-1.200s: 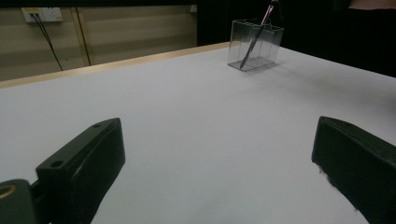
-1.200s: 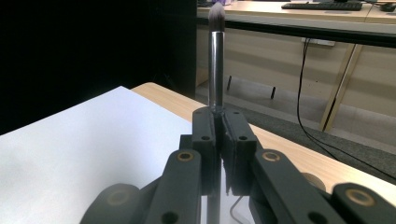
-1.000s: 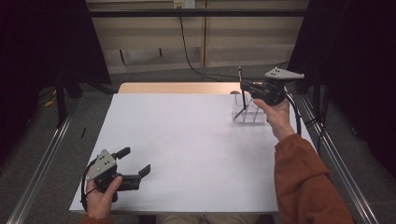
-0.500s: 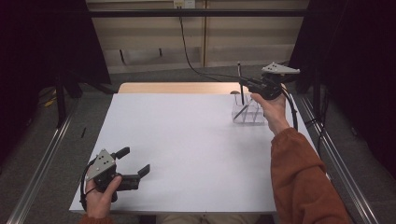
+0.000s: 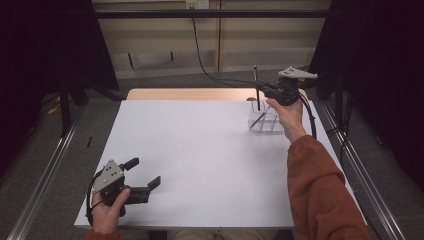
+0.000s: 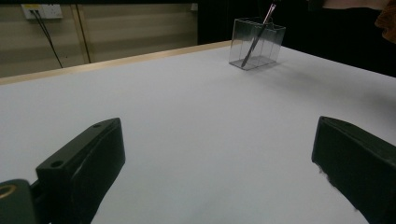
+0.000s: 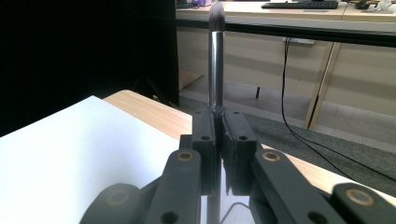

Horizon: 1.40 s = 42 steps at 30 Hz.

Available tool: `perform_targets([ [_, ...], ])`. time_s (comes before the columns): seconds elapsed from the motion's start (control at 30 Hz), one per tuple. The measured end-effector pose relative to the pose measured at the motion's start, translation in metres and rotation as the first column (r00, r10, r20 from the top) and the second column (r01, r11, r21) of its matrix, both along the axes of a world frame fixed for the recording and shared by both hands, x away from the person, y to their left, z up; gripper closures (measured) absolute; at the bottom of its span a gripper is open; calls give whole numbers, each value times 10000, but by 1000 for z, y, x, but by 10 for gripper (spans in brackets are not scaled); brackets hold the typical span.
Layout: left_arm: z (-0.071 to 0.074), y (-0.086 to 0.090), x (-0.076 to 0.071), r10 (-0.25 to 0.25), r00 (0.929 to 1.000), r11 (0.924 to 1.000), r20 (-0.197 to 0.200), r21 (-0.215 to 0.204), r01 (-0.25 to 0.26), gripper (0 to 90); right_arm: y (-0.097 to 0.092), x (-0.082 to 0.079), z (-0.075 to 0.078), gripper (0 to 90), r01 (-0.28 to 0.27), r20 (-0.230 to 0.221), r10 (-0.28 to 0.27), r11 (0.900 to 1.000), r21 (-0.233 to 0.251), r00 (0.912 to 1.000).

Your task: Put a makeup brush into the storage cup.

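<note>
White sheeting covers the table [image 5: 200, 160] almost to its edges, leaving a strip of pale wood bare along the far side. Around it the room is dim: grey carpet on the floor, metal rails running along both sides of the table, dark curtains at left and right, and a beige panelled wall behind with a black cable hanging down it from a socket.

A person's right arm in a rust-orange sleeve [image 5: 320, 190] reaches up the right side of the table. Near the far right corner stands a clear plastic holder [image 5: 265, 120], with one thin dark stick leaning inside it.

Just above the holder, the right gripper [image 5: 267, 90] has its jaws pressed together on a makeup brush [image 7: 215, 65], pinching the metal handle so that the brush stands upright with its bristle tip at the top.

At the near left corner, the left gripper [image 5: 145, 175] rests low over the sheeting, jaws spread wide with nothing between them.
</note>
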<state>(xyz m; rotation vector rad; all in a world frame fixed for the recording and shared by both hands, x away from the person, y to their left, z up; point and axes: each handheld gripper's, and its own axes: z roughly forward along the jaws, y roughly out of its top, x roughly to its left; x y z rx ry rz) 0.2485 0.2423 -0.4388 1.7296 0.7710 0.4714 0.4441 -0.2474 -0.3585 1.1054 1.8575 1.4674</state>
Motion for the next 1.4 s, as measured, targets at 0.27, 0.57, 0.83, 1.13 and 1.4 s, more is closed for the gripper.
perform_targets([
  [0.27, 0, 1, 0, 49, 10000, 10000, -26, -13, -49, 27, 3, 4, -7, 848, 66, -106, -67, 9999, -111, 9999],
  [0.57, 0, 2, -1, 53, 10000, 10000, -5, -34, -53, 27, 7, 6, -14, 848, 55, -232, -60, 9997, -223, 9997],
  [0.83, 0, 2, -1, 30, 10000, 10000, 10, -1, -30, 27, 7, 5, -17, 848, 48, -279, -61, 9989, -473, 9996],
  [1.13, 0, 1, -1, 29, 10000, 10000, 17, 25, -29, 27, 6, 1, -22, 848, 41, -349, -60, 9984, -563, 9994],
  [1.4, 0, 1, -2, 49, 10000, 10000, 17, 24, -49, 27, 9, -5, -30, 847, 112, -428, -139, 9980, -620, 9990],
])
